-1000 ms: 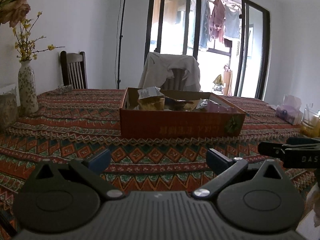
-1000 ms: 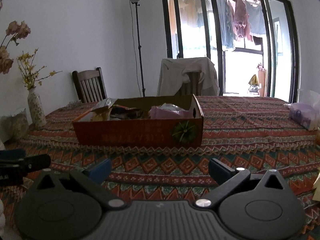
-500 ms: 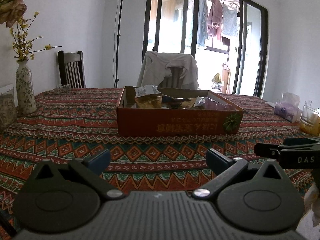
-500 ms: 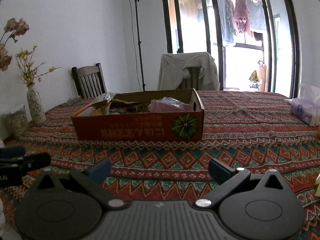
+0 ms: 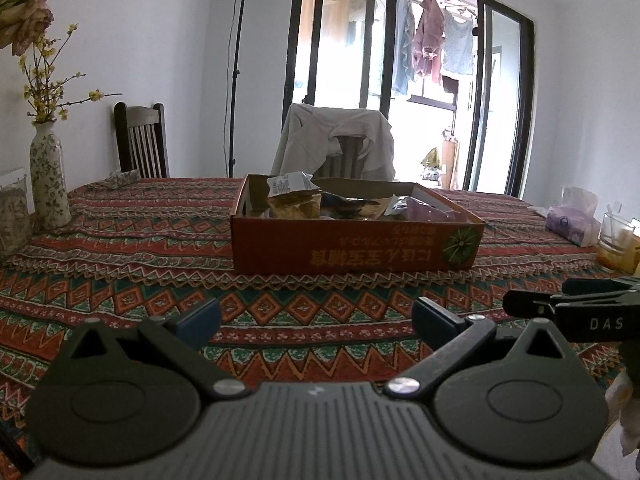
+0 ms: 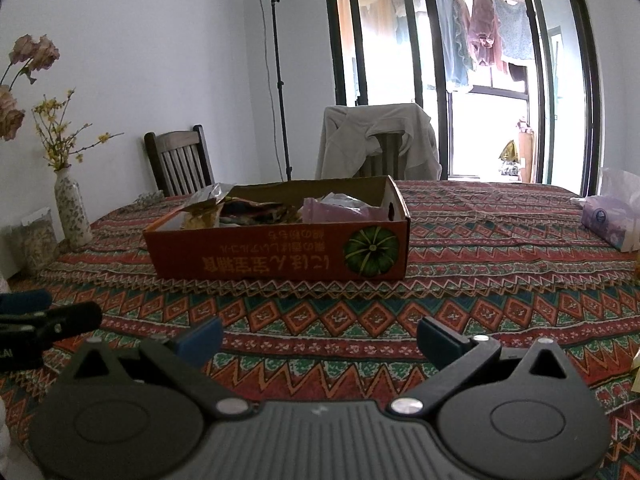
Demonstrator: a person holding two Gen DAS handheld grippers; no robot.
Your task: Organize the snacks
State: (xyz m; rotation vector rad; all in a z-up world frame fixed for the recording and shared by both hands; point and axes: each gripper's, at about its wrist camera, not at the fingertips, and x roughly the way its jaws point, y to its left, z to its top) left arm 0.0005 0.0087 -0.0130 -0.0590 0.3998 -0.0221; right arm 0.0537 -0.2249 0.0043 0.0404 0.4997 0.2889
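"DAS" on the right hand-held gripper (image 5: 576, 312)

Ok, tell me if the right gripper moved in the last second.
Yes, slightly: the snack box now sits higher and a little larger in its view, so the right gripper edged toward it.

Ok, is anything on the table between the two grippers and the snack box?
Nothing visible. Only bare patterned tablecloth lies between the left gripper, the right gripper and the snack box. The vase and tissue pack stand off to the sides. Both grippers are open and empty.
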